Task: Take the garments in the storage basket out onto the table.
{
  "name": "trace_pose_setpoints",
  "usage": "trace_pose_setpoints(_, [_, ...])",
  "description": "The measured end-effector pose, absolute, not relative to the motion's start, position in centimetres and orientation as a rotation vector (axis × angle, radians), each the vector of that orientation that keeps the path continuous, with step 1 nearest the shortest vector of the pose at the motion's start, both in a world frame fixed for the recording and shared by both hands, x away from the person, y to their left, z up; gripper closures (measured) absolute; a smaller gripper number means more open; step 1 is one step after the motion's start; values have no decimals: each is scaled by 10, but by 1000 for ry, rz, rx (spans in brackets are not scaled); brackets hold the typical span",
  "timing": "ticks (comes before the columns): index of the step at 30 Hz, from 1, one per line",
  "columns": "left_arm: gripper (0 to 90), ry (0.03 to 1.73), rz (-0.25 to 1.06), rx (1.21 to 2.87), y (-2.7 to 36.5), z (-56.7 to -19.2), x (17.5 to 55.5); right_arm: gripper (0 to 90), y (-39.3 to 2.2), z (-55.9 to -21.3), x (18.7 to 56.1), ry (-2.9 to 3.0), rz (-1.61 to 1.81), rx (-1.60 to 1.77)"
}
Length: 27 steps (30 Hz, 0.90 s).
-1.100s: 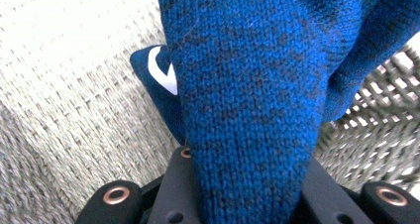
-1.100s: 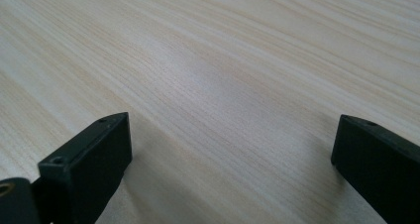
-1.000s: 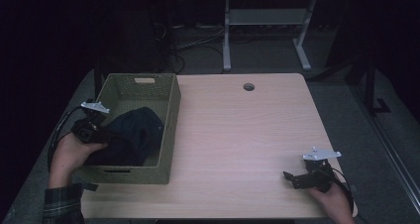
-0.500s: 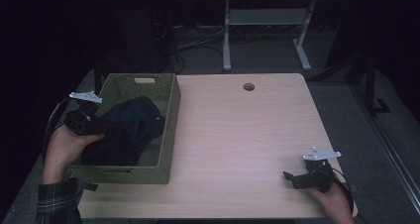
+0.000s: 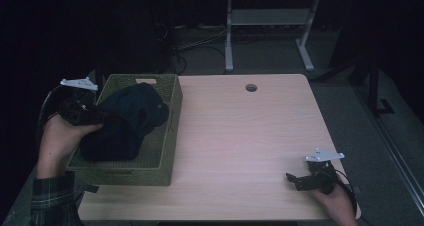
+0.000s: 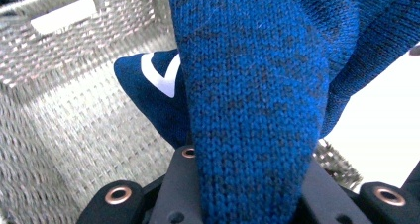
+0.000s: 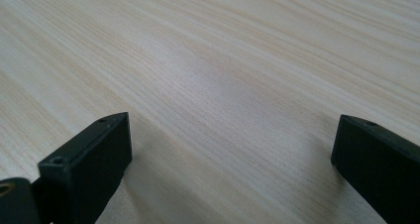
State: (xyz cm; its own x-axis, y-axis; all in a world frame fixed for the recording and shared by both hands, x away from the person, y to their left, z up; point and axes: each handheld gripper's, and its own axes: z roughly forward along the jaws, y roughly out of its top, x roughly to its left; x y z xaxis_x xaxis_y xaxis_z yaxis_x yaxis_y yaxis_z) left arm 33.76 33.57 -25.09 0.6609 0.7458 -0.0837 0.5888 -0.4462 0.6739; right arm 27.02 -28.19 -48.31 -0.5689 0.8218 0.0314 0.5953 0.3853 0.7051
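Observation:
A dark blue knit garment (image 5: 131,117) hangs partly lifted out of the woven green basket (image 5: 120,173) at the table's left. My left gripper (image 5: 93,117) is shut on its left edge, just over the basket's left rim. In the left gripper view the knit cloth (image 6: 257,100) is pinched between the jaws and drapes over them. Below it, inside the basket (image 6: 64,110), lies a second navy piece with a white stripe (image 6: 158,92). My right gripper (image 5: 296,182) rests open on the table near the front right corner, its jaws (image 7: 228,149) wide with bare wood between them.
The light wooden table (image 5: 240,131) has a round cable hole (image 5: 251,87) near its far edge. Behind the table stands a metal frame (image 5: 265,31) on a dark floor with cables.
My left hand has risen and drifted left, pulling the dark garment higher out of the basket. The right hand and its gripper have stayed put.

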Motion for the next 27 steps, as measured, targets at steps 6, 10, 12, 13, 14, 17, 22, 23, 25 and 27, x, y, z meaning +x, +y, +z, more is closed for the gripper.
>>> trace_pose_setpoints(6, [815,990,291,2169,328,-236,338,20,-282,-483,270,2324,982,1237])
trace_pose_setpoints(10, [816,973,304,2168,321,-226,340,20,-282,-483,270,2324,982,1238])
trace_pose_setpoints(12, [816,961,306,2170,317,-222,341,20,-282,-483,270,2324,982,1237])
trace_pose_setpoints(13, [816,954,303,2169,315,-220,341,20,-282,-483,270,2324,982,1238])
trace_pose_setpoints(14, [816,949,305,2168,313,-219,342,20,-282,-483,270,2324,982,1238])
trace_pose_setpoints(17, [816,930,302,2163,307,-214,343,20,-282,-483,270,2324,982,1237])
trace_pose_setpoints(22, [816,903,294,2160,296,-209,346,20,-282,-483,270,2324,982,1238])
trace_pose_setpoints(23, [816,901,292,2160,294,-207,346,20,-282,-483,270,2324,982,1237])
trace_pose_setpoints(25, [816,893,295,2161,289,-205,347,20,-282,-483,270,2324,982,1237])
trace_pose_setpoints(27, [817,884,297,2156,285,-202,348,20,-282,-483,270,2324,982,1237])
